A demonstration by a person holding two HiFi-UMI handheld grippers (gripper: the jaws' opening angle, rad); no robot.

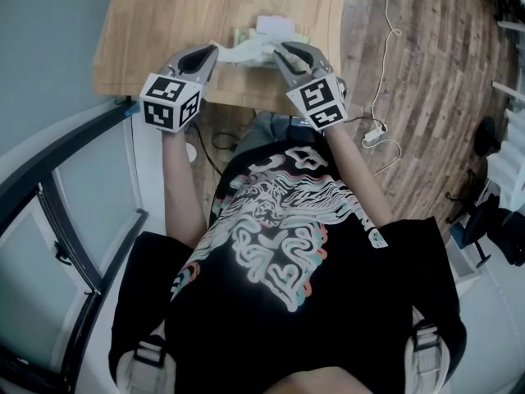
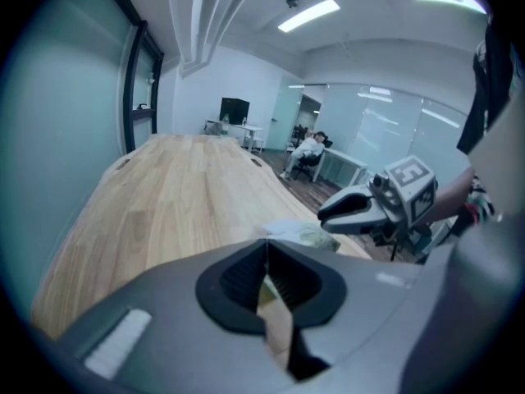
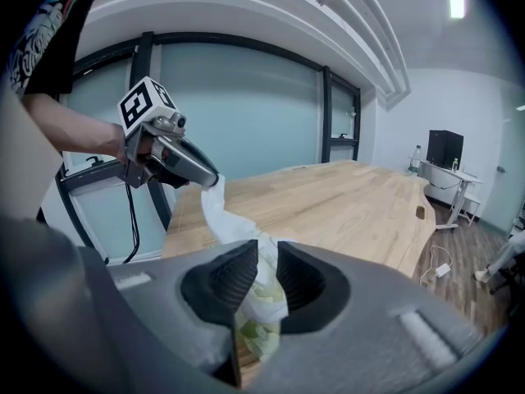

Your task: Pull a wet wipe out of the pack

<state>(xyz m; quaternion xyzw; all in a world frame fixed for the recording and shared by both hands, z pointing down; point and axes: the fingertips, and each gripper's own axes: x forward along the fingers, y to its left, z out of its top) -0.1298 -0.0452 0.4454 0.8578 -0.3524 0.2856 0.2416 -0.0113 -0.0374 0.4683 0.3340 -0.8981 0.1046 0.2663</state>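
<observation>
Fingers of the left gripper [image 3: 212, 177] are pinched together on the free end of the wet wipe [image 3: 228, 220], up and to one side of the pack [image 3: 261, 314]. Those of the right gripper [image 3: 264, 257] are clamped on the pack itself. Extraction is judged part-done, as the sheet's tail is not yet out of the pack. The next move calls for a steady pull away from the pack, with the pack anchored.

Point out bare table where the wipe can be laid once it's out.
The table is bare left of the left gripper, out to its edge, and beyond the pack along its whole length. Crowded: the near edge, where the left gripper, right gripper, pack and stretched wet wipe bunch together.
</observation>
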